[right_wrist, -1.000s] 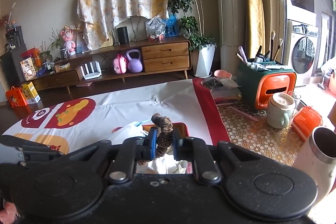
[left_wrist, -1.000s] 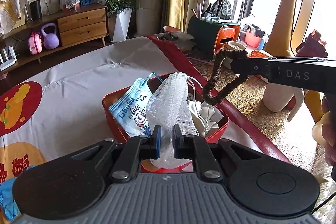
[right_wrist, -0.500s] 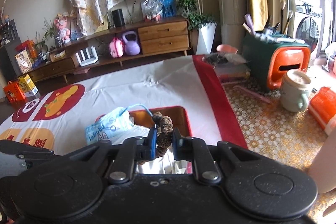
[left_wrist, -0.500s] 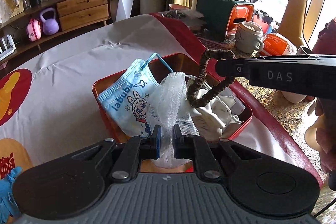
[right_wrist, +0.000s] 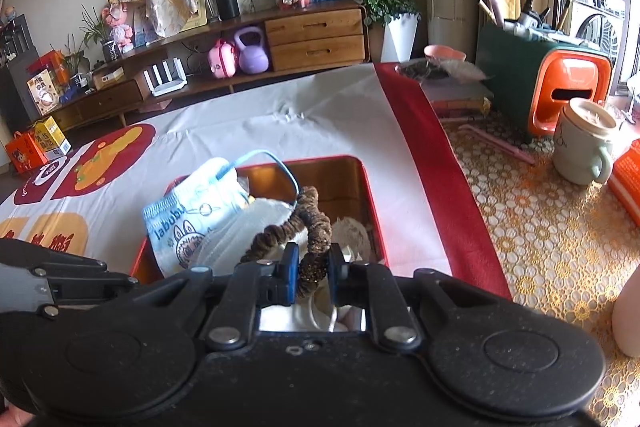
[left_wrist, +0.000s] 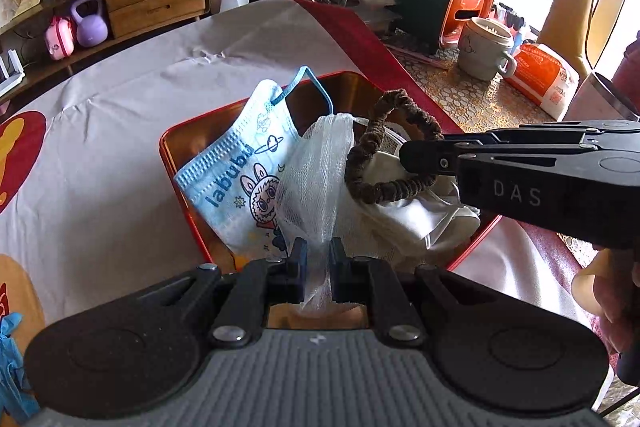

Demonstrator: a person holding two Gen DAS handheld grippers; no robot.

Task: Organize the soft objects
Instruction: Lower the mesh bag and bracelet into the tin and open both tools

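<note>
Now both grippers are coming down over the red tin box (left_wrist: 172, 163), each carrying a soft item. The left gripper (left_wrist: 317, 259) is pinching a white mesh pouch (left_wrist: 316, 179) between nearly closed jaws, while the right gripper (right_wrist: 313, 269) is clamping narrowly on a brown hair scrunchie (right_wrist: 316, 227), whose loop is hanging just beside the mesh.

Compared with a second ago, the box is filling far more of both views and the room beyond is sliding upward, showing that both hands are sinking toward it and tipping downward. In the left wrist view the scrunchie's loop, earlier hanging clear of the pile, is now brushing or nearly brushing the white cloth (left_wrist: 404, 219) lying at the right of the box; actual contact cannot be told. Neither grip is changing.

A blue cartoon-print face mask (left_wrist: 240, 187) is leaning against the box's left wall, its ear loop standing above the rim. The box is sitting on a grey-and-red tablecloth (left_wrist: 120, 99), with a pale green mug (right_wrist: 584, 147) well apart on the right.

By the look of it, both items are close to being released among the things already gathered.
</note>
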